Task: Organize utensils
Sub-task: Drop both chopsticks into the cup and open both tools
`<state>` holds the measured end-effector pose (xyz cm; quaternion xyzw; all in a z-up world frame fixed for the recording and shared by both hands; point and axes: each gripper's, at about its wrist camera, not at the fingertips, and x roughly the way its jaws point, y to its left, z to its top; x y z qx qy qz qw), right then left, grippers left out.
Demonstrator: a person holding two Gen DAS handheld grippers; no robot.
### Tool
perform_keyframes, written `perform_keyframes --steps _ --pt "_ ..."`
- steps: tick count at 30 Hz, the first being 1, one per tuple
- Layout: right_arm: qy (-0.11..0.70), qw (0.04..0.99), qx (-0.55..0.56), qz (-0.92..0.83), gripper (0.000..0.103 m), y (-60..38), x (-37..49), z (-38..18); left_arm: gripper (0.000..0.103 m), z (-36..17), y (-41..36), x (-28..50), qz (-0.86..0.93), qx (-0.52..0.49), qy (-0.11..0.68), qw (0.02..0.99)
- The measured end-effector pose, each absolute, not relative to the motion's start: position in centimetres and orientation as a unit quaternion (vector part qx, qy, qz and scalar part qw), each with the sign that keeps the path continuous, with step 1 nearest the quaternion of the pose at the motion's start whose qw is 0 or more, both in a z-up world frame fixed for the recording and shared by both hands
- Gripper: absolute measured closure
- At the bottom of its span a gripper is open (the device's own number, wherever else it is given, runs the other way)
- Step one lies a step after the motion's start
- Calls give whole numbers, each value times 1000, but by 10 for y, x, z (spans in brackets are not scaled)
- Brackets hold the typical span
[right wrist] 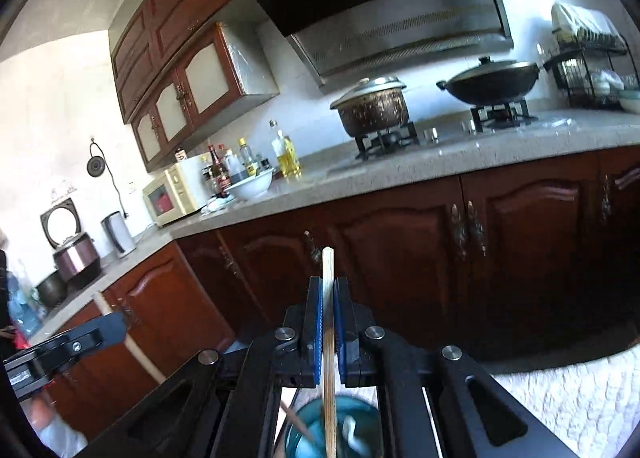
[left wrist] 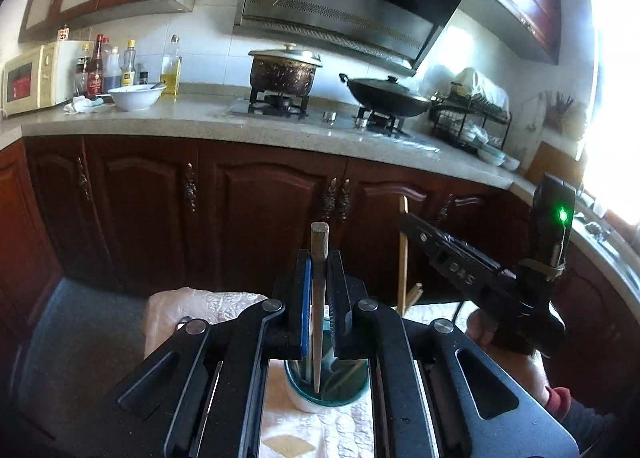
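My left gripper [left wrist: 319,258] is shut on a dark wooden chopstick [left wrist: 319,298] held upright, its lower end inside a teal cup [left wrist: 326,386] on the white cloth. My right gripper [right wrist: 328,290] is shut on a pale bamboo chopstick [right wrist: 328,338], also upright, its lower end over the same teal cup [right wrist: 308,434]. The right gripper [left wrist: 412,224] shows in the left wrist view at the right with its pale chopstick [left wrist: 404,258]. The left gripper [right wrist: 116,324] shows at the left of the right wrist view with its chopstick [right wrist: 136,350].
A white embroidered cloth [left wrist: 320,434] covers the table under the cup. Dark red cabinets [left wrist: 260,210] stand ahead below a stone counter [left wrist: 200,118] with a pot [left wrist: 282,72], a wok [left wrist: 388,98], a white bowl [left wrist: 134,96], bottles, a microwave and a dish rack [left wrist: 472,110].
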<state>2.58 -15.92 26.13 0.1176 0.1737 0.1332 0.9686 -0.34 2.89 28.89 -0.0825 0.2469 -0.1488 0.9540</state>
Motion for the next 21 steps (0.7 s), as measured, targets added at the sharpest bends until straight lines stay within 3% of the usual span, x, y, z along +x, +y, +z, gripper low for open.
perform_keyframes --steps 11,21 --pt "145 981 85 94 98 -142 56 228 97 245 18 22 -130 -77 289 945" --pt "220 963 98 117 98 -162 23 206 97 220 5 23 -129 -77 309 939"
